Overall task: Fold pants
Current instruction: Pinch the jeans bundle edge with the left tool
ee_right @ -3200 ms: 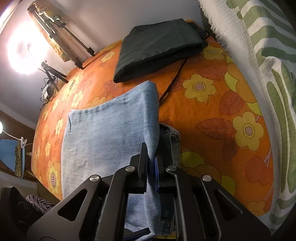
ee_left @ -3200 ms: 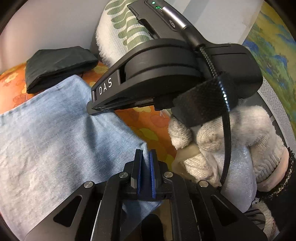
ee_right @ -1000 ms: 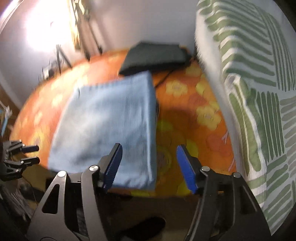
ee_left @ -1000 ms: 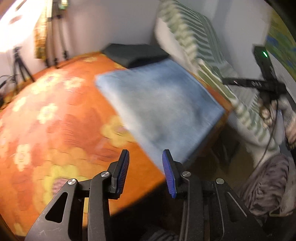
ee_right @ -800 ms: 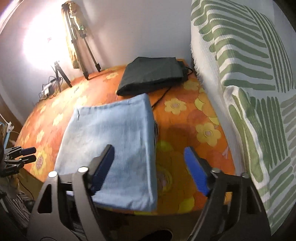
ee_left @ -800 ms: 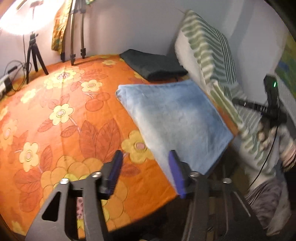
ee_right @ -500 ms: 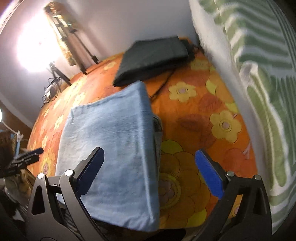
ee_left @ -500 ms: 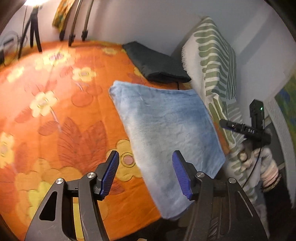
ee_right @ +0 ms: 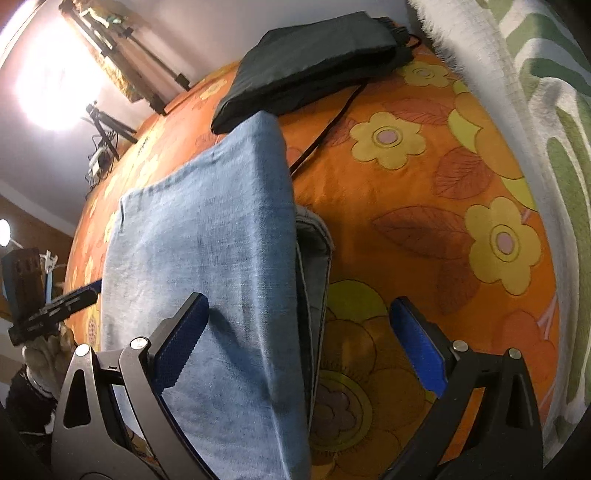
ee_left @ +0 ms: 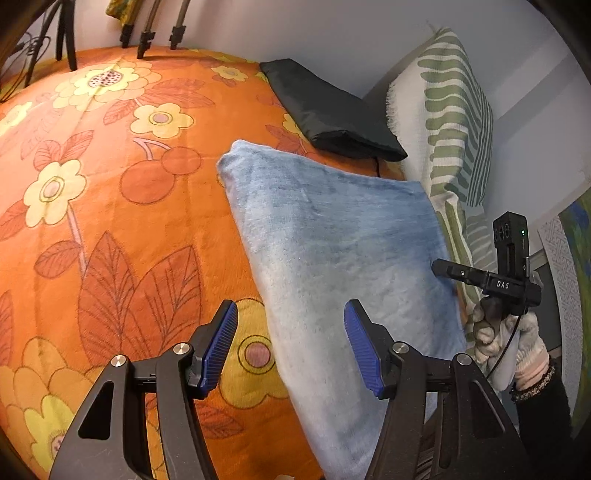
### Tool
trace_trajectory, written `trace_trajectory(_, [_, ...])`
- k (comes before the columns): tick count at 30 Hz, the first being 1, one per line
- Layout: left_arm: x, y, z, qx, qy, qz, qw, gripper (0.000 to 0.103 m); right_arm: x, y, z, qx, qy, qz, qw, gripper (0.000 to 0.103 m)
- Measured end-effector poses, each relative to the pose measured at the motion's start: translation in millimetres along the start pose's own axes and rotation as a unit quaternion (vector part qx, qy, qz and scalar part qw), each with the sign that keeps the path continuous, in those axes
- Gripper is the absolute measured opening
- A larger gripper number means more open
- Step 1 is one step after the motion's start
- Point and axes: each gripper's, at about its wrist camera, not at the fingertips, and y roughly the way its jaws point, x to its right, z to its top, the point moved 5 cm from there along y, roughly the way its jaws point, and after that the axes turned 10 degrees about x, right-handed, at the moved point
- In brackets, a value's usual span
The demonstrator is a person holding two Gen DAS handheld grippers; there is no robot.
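The light blue denim pants [ee_left: 332, 243] lie folded into a rectangle on the orange flowered bedspread [ee_left: 110, 192]; their near end hangs over the bed edge. My left gripper [ee_left: 290, 343] is open and empty, above the pants' left near edge. My right gripper [ee_right: 303, 354] is open wide and empty, straddling the right folded edge of the pants [ee_right: 221, 258], where grey inner layers show. The right gripper also shows in the left wrist view [ee_left: 443, 267], at the pants' right side. The left gripper also shows in the right wrist view [ee_right: 86, 291], at the pants' left.
A folded black fabric item [ee_left: 332, 114] [ee_right: 314, 62] lies at the far side of the bed with a black cable running from it. A white and green patterned blanket [ee_left: 454, 122] [ee_right: 546, 147] rises on the right. Tripod legs [ee_left: 147, 26] and a bright lamp [ee_right: 48, 85] stand at the far left.
Both grippers were shut on the pants 3.2 s ago; they have since let go, opened and pulled back. Over the last second both moved in closer and opened wider. The pants lie still.
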Motion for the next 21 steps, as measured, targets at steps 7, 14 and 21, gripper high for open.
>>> trace_trajectory(7, [3.7,16.7,-2.7,-0.015,0.015,0.003,0.9998,0.059,-5.5,11.2,-3.4,-0.001,-0.014,0.012,1.0,0.098])
trace_trajectory(14, [6.1,28.7,1.0,-0.009,0.013,-0.001,0.9999,0.06,-22.5,15.0,-6.8,-0.008,-0.028,0.066,0.997,0.053])
trace_trajectory(21, [11.9,36.7,5.8,0.005,0.021,-0.012,0.9997,0.057,-26.0,18.2,-7.9,-0.013,-0.026,0.089,0.996,0.039])
